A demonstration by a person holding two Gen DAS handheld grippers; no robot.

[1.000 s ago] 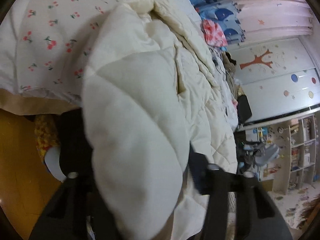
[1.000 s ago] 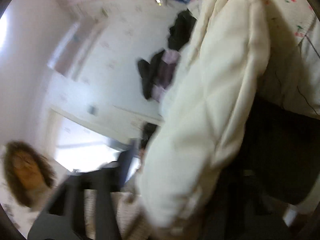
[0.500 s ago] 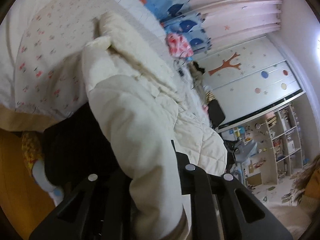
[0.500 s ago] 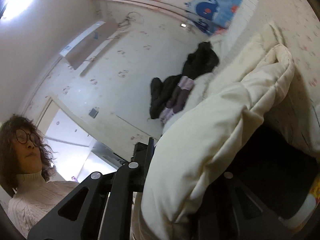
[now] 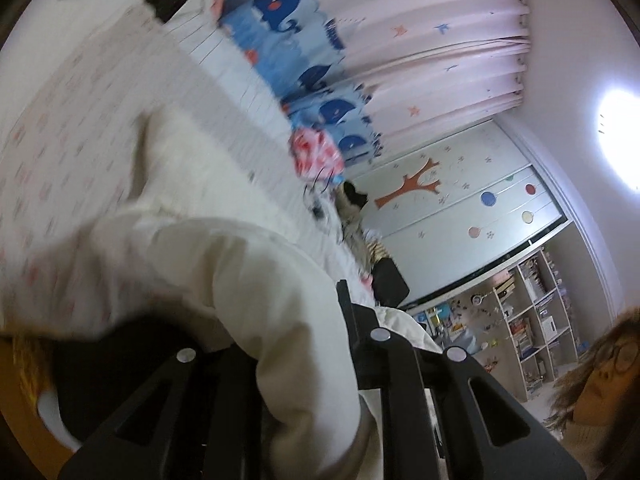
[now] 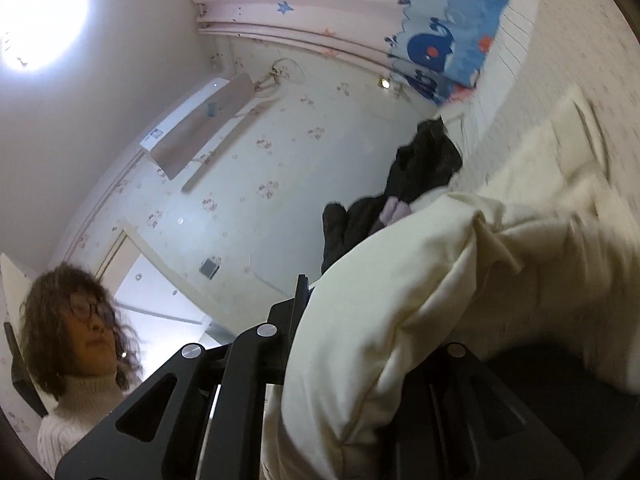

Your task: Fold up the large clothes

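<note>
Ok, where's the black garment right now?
In the right wrist view the black garment lies heaped on the bed at centre-right, just beyond the cream padded coat, below the whale-print curtain.

Both grippers clamp tight now: the left gripper (image 5: 304, 360) and right gripper (image 6: 360, 344) lift the cream padded coat (image 6: 400, 300) higher off the bed (image 5: 80, 120).
</note>
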